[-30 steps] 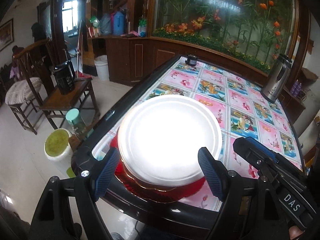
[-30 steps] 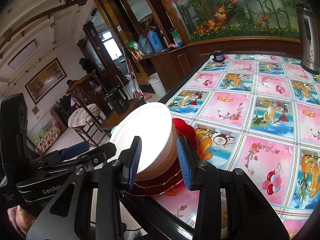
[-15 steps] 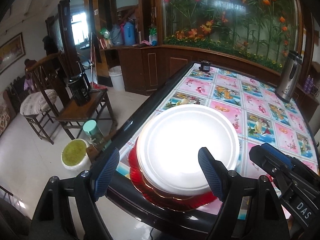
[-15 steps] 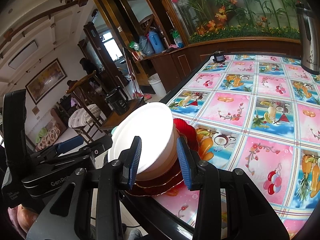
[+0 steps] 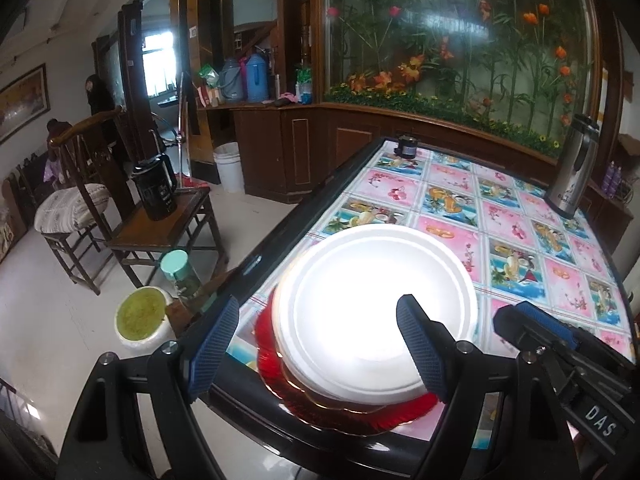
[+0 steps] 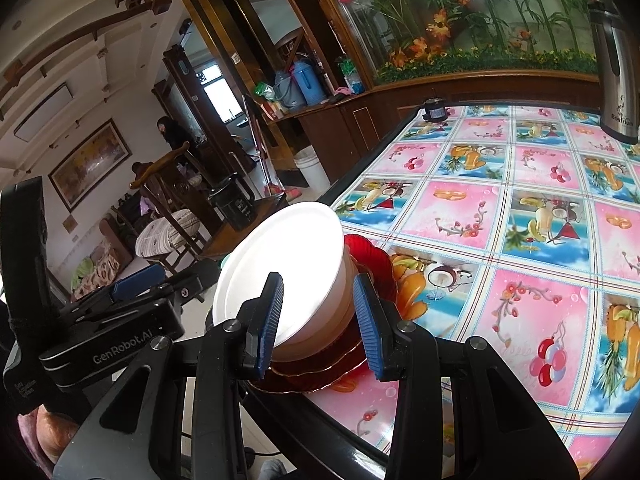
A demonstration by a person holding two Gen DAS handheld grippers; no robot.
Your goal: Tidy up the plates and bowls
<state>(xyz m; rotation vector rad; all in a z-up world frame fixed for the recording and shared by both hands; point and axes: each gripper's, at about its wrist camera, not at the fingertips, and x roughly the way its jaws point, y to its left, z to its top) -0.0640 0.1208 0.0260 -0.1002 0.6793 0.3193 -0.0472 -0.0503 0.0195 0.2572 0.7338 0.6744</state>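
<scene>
A white foam plate (image 5: pixel 376 304) lies on top of a stack of white bowls (image 6: pixel 320 320), which stands on several red plates (image 5: pixel 352 404) at the table's near left corner. My left gripper (image 5: pixel 316 354) is open, above and in front of the stack, its fingers well apart and clear of the plate. My right gripper (image 6: pixel 318 324) is open too, its blue pads on either side of the stack's near rim without clamping it. In the right wrist view the white plate (image 6: pixel 280 264) looks tilted toward me, and the red plates (image 6: pixel 372 264) show beneath.
The table (image 6: pixel 520 248) has a pink and blue fruit-print cloth and a dark edge. A steel thermos (image 5: pixel 572 168) stands at the far right, a small dark jar (image 5: pixel 406 146) at the far edge. Wooden chairs (image 5: pixel 160 232), a green stool (image 5: pixel 140 316) and a bottle (image 5: pixel 182 276) are left of the table.
My left gripper has pulled back and risen, so the stack looks smaller and farther. The right gripper and the stack have stayed in place.
</scene>
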